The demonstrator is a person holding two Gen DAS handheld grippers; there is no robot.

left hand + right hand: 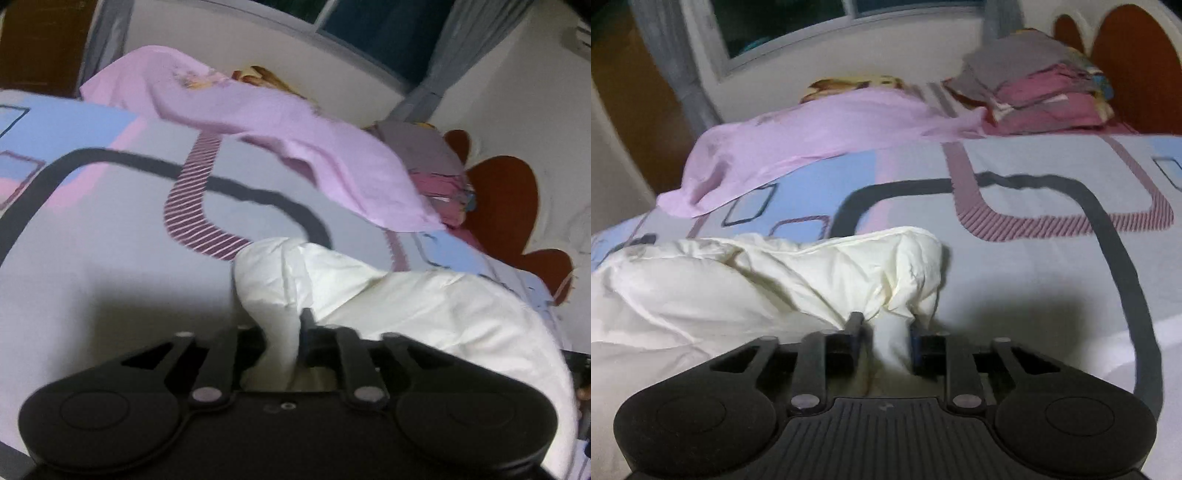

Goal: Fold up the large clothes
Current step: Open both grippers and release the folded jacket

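Note:
A cream white garment [424,306] lies bunched on a patterned bed sheet [110,258]. My left gripper [282,332] is shut on a bunched edge of it, the cloth pinched between the black fingers. In the right wrist view the same white garment [738,280] spreads to the left, and my right gripper [886,332] is shut on another bunched edge. Both grippers hold the cloth low over the bed.
A lilac garment [258,122] [798,136] lies spread across the far side of the bed. A stack of folded clothes [1041,92] [432,166] sits by the brown and white headboard [506,199]. A window [783,22] and curtains are behind.

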